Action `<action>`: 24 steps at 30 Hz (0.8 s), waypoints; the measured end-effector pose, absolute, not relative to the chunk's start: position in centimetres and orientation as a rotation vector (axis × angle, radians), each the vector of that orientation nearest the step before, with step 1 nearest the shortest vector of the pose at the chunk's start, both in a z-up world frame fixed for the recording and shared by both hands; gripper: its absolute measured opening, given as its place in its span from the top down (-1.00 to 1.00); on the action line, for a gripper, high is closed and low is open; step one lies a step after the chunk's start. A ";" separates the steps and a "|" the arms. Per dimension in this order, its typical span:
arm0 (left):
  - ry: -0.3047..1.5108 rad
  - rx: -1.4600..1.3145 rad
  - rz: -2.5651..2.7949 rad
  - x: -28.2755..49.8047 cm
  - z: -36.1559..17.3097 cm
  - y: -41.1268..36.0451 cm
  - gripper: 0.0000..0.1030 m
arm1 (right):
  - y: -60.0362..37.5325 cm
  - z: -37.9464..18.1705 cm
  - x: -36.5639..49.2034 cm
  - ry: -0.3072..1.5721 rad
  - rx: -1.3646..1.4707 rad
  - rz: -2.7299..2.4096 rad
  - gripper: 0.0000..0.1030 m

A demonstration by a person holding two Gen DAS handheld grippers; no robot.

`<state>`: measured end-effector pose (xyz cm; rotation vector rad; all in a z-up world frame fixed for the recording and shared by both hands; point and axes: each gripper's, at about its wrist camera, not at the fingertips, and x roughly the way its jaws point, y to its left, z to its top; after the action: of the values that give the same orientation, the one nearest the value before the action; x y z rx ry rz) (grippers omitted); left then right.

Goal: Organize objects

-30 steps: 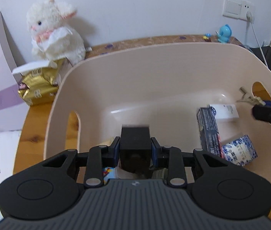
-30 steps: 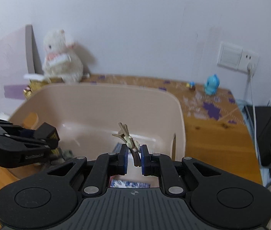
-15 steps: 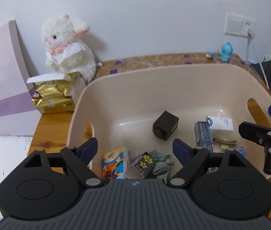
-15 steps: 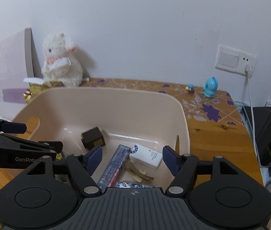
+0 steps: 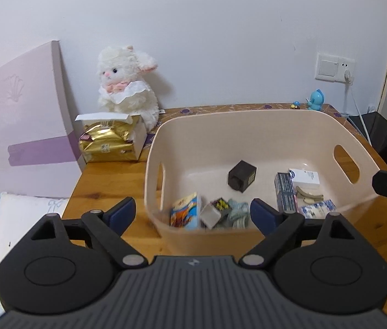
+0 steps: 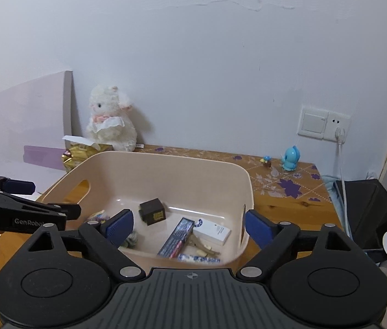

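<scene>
While both tools, left tool [image 5: 192, 213] and right tool [image 6: 189, 226], hang wide open and empty above the bin [image 6: 149, 161], scan the counter [image 6: 289, 192] for strays.

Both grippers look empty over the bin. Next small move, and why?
Probably swing the left gripper left toward the gold packet beside the plush, jaws wide. Both it and the right gripper are open and empty, the black box and hair clip already lie in the bin, and the packet sits outside it.

Small items [image 5: 242, 179] inside beige bin [image 5: 248, 126]
</scene>
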<state>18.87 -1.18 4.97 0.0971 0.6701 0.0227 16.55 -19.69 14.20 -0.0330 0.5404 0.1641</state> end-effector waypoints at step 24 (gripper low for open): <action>0.653 0.059 -0.018 4.8 2.5 -1.9 -0.77 | -19.5 11.8 3.9 0.543 -0.029 0.129 -0.84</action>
<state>4.83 -1.92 2.50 0.0590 0.6527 -0.0182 3.90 -19.45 11.75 -0.0287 0.5425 0.1287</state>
